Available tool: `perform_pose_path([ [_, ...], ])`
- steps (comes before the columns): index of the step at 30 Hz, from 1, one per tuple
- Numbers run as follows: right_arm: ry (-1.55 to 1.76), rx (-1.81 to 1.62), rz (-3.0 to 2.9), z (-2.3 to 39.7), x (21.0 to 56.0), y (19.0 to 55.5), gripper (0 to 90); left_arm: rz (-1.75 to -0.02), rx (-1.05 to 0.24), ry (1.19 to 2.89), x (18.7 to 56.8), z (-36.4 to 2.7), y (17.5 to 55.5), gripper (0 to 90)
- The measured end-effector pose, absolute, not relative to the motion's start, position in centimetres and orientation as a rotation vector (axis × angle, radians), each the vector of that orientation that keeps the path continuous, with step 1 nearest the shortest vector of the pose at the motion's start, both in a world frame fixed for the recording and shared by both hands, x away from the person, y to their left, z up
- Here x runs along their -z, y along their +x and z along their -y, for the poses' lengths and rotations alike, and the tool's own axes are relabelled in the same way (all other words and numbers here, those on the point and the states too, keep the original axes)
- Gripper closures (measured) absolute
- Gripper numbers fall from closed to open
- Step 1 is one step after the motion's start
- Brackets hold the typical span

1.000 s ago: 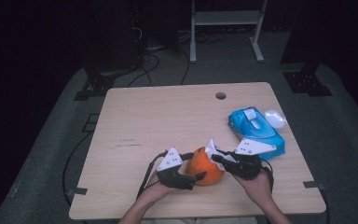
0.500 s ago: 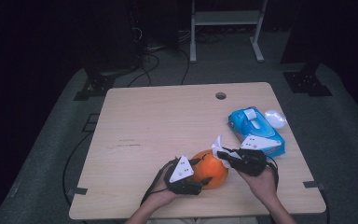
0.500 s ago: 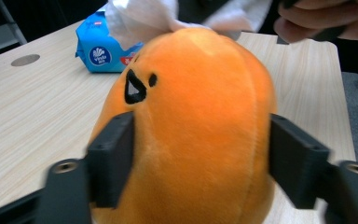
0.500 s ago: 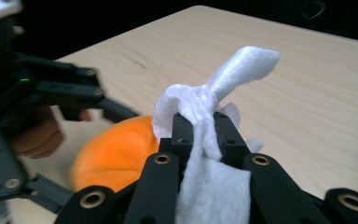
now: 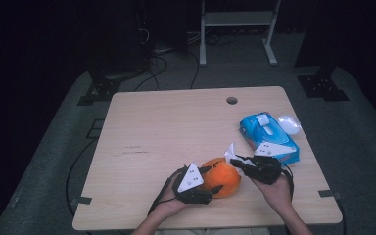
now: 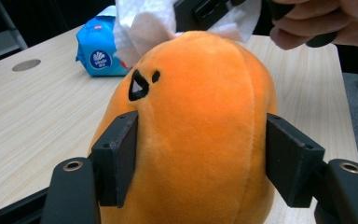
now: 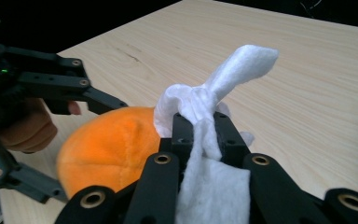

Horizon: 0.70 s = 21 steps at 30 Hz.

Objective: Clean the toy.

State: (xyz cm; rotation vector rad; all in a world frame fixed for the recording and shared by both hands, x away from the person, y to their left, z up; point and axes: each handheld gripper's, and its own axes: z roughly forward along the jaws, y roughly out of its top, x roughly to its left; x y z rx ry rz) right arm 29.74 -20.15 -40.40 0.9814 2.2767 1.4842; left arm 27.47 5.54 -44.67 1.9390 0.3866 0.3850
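The plush pumpkin [image 5: 221,176] sat near the front edge of the table [image 5: 166,127], between the two hands. The left gripper [image 6: 200,158] had just been closing on it, and its jaws now pressed both flanks of the orange body, denting the pile a little. The right gripper [image 7: 200,126] was pinched tight on a crumpled white wipe [image 7: 205,107], held against the pumpkin's top. The blue wipe pack [image 5: 268,138] lay off behind the right hand. To wipe well, I reckoned the left had to brace firmly without squashing the toy, while the right dragged the wipe in short strokes, keeping cloth, not jaw tips, on the fabric.
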Motion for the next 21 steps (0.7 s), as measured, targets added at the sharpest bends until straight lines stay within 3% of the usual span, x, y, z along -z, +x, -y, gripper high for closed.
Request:
perform_pose_path([
  [5,0.903,-1.551,-2.281,18.9,39.5,28.6,80.4,-0.410,-0.354,1.933,44.7,-6.0,28.0,32.2],
  [12,1.020,-1.525,-2.252,20.5,40.6,29.9,80.4,-0.463,-0.361,1.910,44.2,-6.7,28.4,36.2],
  [21,0.882,-1.567,-2.281,18.6,39.7,28.7,80.2,-0.532,-0.365,1.889,43.8,-7.6,28.8,40.2],
])
